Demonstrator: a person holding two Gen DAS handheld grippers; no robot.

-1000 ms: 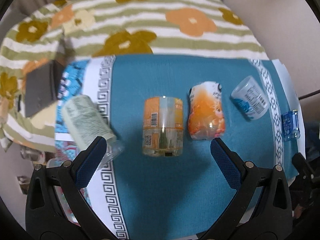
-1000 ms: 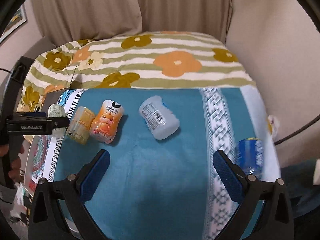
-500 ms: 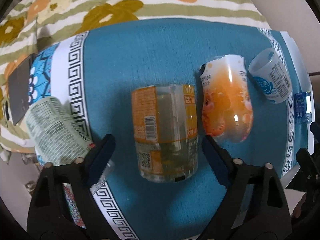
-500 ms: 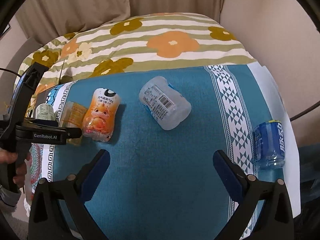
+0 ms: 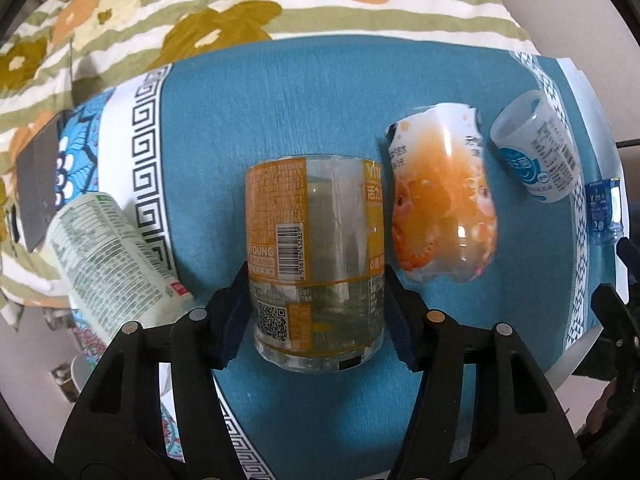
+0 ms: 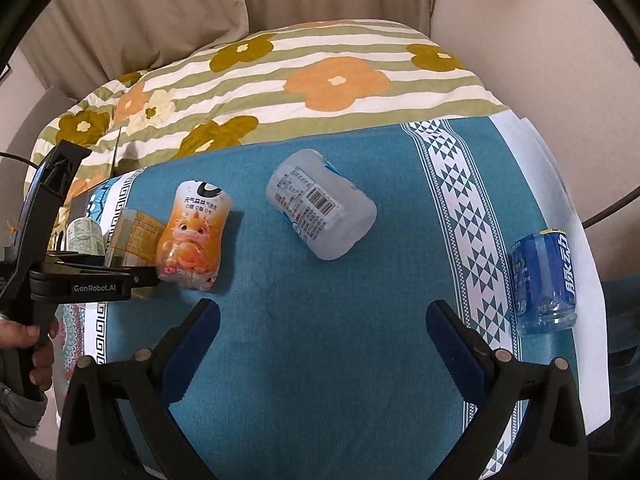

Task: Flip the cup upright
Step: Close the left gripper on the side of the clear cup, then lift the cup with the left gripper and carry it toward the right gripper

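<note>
A: Left tool [image 5: 316, 300] closed onto the orange cup [image 5: 316, 256], pads touching both sides near its base. Cup lies on its side on the blue cloth [image 5: 280, 108], touching the dragon cup [image 5: 444, 208].

B: Why so low a grip?

A: Likely so the open end can swing up around the base. Squeeze lightly; thin plastic.

B: Right tool [image 6: 322, 334]?

A: Wide open, empty, hovering over bare cloth, white cup [image 6: 320, 210] ahead.

left claw [image 5: 316, 312] clamped, right claw [image 6: 322, 334] spread.
</note>
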